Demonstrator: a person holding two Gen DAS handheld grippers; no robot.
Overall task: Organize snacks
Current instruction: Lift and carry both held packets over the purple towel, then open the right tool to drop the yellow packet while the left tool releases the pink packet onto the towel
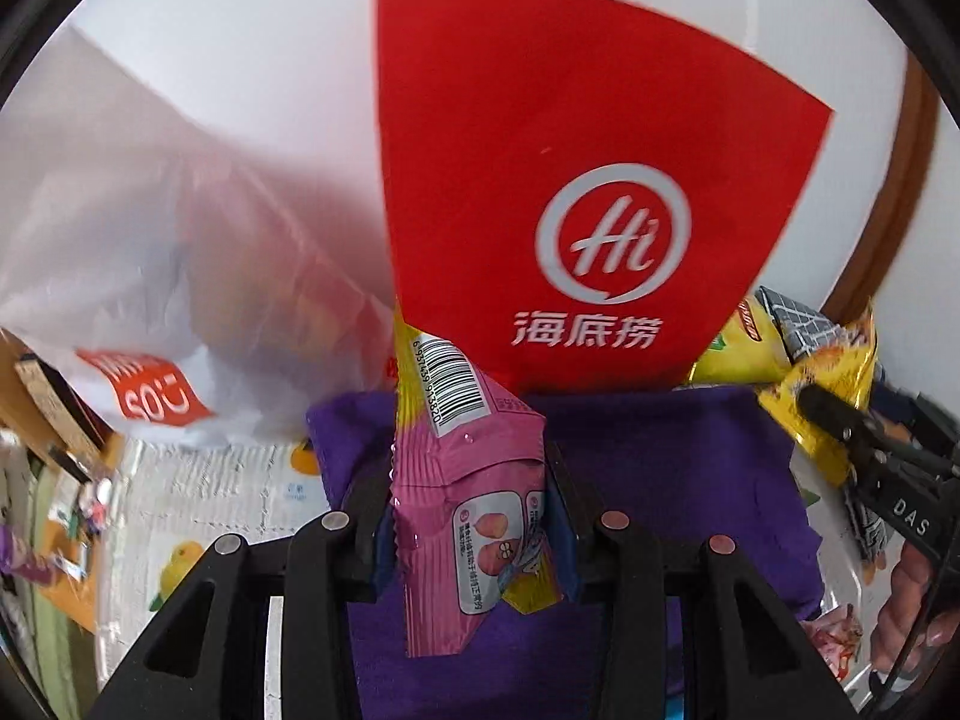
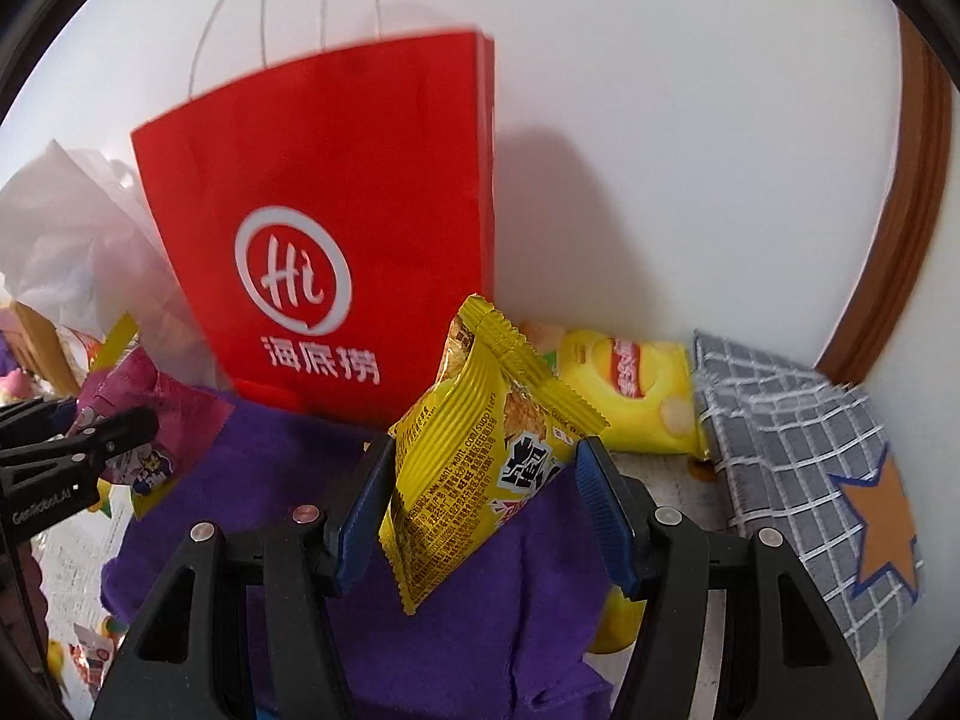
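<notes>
My left gripper (image 1: 468,504) is shut on a pink snack packet (image 1: 474,480) with a barcode and yellow top edge, held upright over a purple cloth (image 1: 672,468). The same packet (image 2: 144,414) and the left gripper (image 2: 120,426) show at the left of the right wrist view. My right gripper (image 2: 483,480) is shut on a yellow snack packet (image 2: 474,456), also seen at the right in the left wrist view as the yellow packet (image 1: 810,402) in the right gripper (image 1: 834,414). A red paper bag (image 1: 576,180) (image 2: 324,228) with a white "Hi" logo stands against the wall behind both packets.
A yellow chip bag (image 2: 630,390) lies beside a grey checked cloth (image 2: 792,450) with an orange star at the right. A white plastic bag (image 1: 132,276) (image 2: 66,228) sits left of the red bag. A fruit-print table cover (image 1: 198,504) and small wrappers lie at the left.
</notes>
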